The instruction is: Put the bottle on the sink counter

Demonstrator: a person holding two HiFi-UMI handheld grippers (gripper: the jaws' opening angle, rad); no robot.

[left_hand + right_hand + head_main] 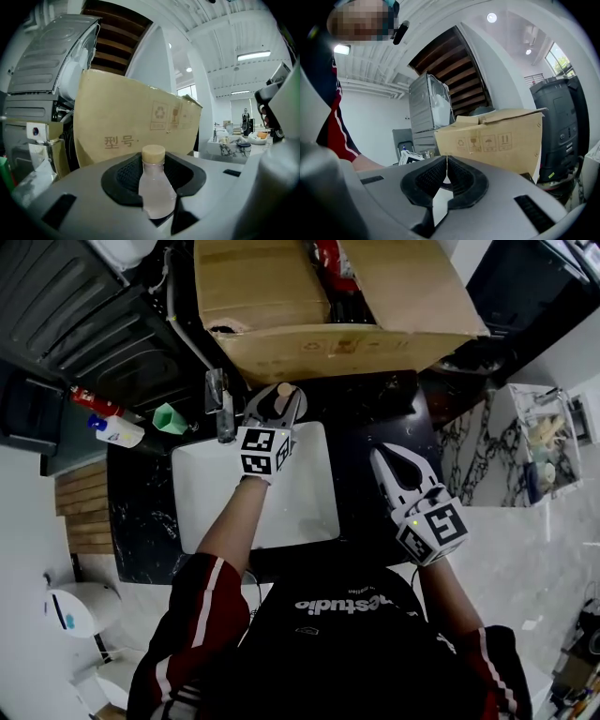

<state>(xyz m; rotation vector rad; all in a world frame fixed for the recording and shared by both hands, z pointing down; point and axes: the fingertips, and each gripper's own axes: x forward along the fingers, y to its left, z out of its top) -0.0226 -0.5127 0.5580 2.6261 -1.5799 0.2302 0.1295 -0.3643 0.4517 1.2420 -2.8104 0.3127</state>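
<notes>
Black, white-veined stone makes up the surface (141, 512), with a white sink (309, 512) sunk into its middle; at the far left corner lie a white spray bottle (117, 430) and a small green cup (170, 418), and a tap (223, 409) stands at the sink's back left corner; just right of the tap the left tool (279, 401) hangs over the sink's back edge, its jaws wide but clamped on the body of the bottle (155, 190), a pale translucent one with a tan cap (153, 153); the cap pokes out past the jaw tips, so its long axis seems to run roughly along the tool, away from the person; I'd say the coming move turns on that: bare surface lies just beyond the tips, between the sink's back edge and the big cardboard box (309, 296) standing at the back, so the bottle needs to come upright and go down there, or on the wider strip to the sink's right; the tap close on the left and the box behind are what crowd it; the left arm is the nearer and already has it; further right the right tool (386, 460) hovers over the surface beside the sink's right edge, jaws pressed together on nothing.
</notes>
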